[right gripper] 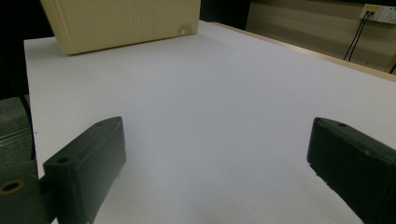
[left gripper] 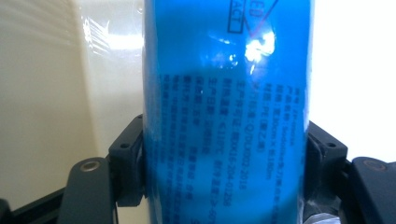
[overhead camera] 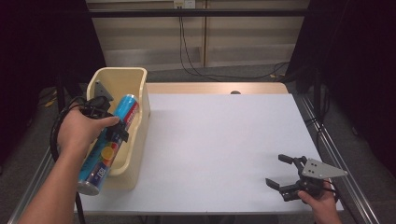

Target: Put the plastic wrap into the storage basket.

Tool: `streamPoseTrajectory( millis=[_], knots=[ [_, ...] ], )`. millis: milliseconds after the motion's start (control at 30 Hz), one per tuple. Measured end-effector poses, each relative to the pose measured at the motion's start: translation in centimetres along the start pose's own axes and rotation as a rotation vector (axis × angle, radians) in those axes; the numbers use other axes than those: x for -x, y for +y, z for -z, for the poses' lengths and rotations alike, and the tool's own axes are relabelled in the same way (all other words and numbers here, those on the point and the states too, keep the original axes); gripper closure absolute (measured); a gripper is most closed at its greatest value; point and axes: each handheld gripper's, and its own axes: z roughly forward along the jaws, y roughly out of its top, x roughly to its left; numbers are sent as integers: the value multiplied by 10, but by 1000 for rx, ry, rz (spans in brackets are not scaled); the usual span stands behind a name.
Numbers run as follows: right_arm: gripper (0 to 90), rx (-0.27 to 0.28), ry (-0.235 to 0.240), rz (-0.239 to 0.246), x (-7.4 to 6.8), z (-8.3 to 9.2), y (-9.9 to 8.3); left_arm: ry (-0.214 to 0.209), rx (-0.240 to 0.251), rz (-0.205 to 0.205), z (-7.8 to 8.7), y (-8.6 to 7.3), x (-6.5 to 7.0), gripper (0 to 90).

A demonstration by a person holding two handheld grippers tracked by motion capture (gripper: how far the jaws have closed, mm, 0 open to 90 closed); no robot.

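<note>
Canister [overhead camera: 108, 144], blue, tilted across the near rim of the cream bin [overhead camera: 140, 88]; left gripper [overhead camera: 116, 133] fingers [left gripper: 128, 161] clamped on its middle; judged mid-transfer at the bin. Keep grip firm, clear the rim; right gripper [overhead camera: 285, 175] well right of bin, fingers wide, empty.

- The place looked like a lab or a test room, not a home.
- A white table [overhead camera: 224, 140] stood on a metal frame [overhead camera: 336, 154] with rails along the sides.
- Black curtains [overhead camera: 359, 56] hung at both sides.
- Cables [overhead camera: 196, 65] ran over the grey floor [overhead camera: 187, 74] to a wall socket [right gripper: 377, 13].
</note>
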Motion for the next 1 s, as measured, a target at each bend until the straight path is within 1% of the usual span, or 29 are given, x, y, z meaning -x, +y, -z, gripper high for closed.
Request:
streamPoseTrajectory(
  millis=[67,233,367,533,567,667,767,800,900,1000],
  knots=[
    [42,1,1,-1,0,0,0,3,-10,-5,-2,0,0,320],
    [42,4,0,-5,0,0,0,10,-1,9,-3,-1,1,319],
    [42,5,6,-2,-1,0,1,16,-10,5,-5,-2,2,319],
    [43,14,1,0,-1,0,1,21,-11,16,-9,-2,1,318],
    [43,13,-2,-2,-1,0,1,26,-17,10,-10,-2,1,317],
    [42,12,-3,2,0,0,1,35,-25,15,-12,-1,1,316],
    [43,9,-2,1,0,0,1,44,-16,14,-13,0,1,315],
    [43,11,-3,1,0,0,1,41,-27,17,-13,0,1,314],
    [43,7,-3,0,0,0,1,55,-38,15,-16,2,2,311],
    [43,3,-2,3,-1,-1,1,63,-59,11,-17,5,4,304]
  ],
)
